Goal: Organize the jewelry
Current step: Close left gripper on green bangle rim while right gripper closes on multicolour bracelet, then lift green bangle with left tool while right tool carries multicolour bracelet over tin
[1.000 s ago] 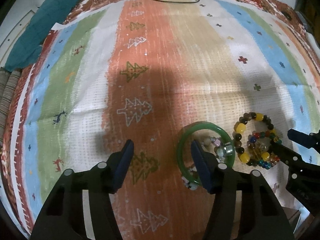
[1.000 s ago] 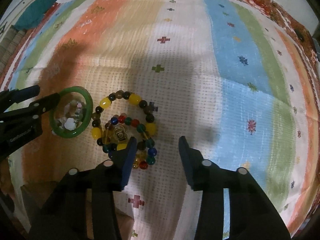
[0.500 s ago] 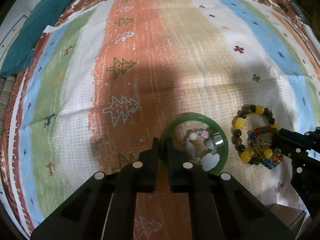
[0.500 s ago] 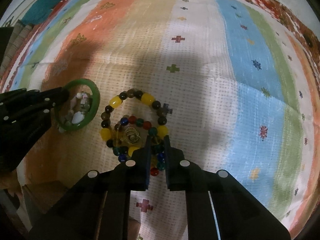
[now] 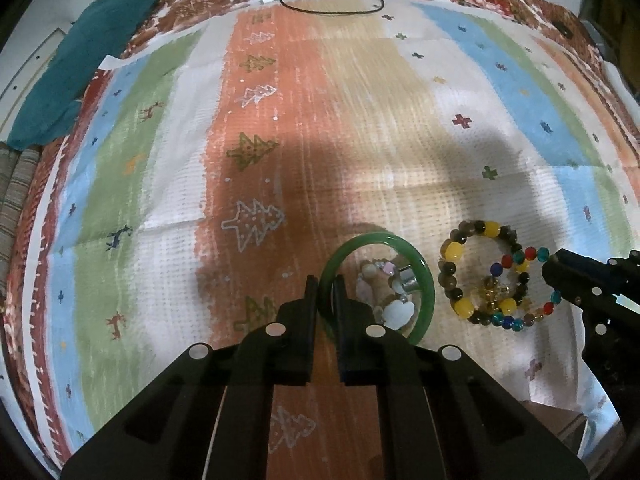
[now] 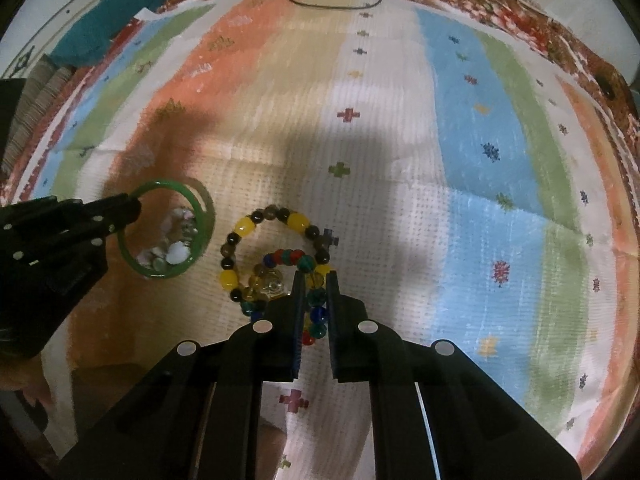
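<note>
- Two claws work over a striped patterned cloth [image 5: 360,128]; no jewelry box, tray or other destination shows in either view.
- Left wrist view: the left claw [image 5: 326,292] is closed tight on the near-left rim of the green bangle [image 5: 424,276], one finger outside the ring and one inside. The bangle lies on the orange stripe, with a pale bead bracelet [image 5: 394,300] bunched inside it. Just beside it to the right lie the large yellow-and-brown bead bracelet [image 5: 454,254] and the multicoloured bead bracelet [image 5: 520,256], with the right claw [image 5: 560,270] at the latter's far edge.
- Right wrist view: the right claw [image 6: 314,292] is pinched shut on the multicoloured bead bracelet [image 6: 296,258], whose beads show between the fingers. That strand overlaps the yellow-and-brown bead bracelet [image 6: 248,226], and a small golden charm piece [image 6: 270,282] sits within the loops. Off to the left, the left claw [image 6: 134,210] grips the green bangle [image 6: 202,216].
- Progress, as a judgement: early. Both grasps are made, but every piece is clustered together on the cloth. Lifting, separating the tangled strands and laying each piece out apart is all left to do.
</note>
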A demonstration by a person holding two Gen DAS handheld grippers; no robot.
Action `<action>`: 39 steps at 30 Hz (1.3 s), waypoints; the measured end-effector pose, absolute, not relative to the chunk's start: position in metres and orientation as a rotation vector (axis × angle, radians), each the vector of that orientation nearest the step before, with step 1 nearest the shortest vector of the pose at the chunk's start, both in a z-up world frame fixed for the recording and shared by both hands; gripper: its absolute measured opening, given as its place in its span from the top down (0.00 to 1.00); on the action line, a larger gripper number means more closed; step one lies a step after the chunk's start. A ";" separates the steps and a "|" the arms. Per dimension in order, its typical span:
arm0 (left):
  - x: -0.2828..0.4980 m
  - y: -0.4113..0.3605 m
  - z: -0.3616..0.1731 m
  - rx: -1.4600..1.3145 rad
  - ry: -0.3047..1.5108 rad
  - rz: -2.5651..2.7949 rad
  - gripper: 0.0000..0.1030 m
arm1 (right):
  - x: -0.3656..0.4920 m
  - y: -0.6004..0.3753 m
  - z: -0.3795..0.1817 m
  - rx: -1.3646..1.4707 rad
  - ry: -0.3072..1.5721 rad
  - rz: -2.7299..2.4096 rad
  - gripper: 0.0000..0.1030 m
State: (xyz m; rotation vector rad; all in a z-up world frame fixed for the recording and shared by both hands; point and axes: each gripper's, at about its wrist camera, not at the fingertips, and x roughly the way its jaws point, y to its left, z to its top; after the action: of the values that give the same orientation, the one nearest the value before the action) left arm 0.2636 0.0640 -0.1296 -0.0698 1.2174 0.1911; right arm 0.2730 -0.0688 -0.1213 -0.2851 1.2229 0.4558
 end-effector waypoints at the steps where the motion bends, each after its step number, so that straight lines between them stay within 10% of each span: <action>1: 0.262 0.064 -0.126 -0.073 1.211 0.190 0.93 | 0.272 -0.069 -0.119 -0.282 1.219 0.460 0.89; 39: 0.192 0.040 -0.046 -0.112 1.042 0.167 0.93 | 0.219 -0.086 -0.045 -0.222 1.017 0.459 0.90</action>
State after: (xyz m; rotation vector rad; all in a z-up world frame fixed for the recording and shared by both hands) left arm 0.1924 0.0401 -0.0456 -0.1116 1.0420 0.1666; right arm 0.2187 -0.0863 -0.0452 -0.2222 1.0172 0.4591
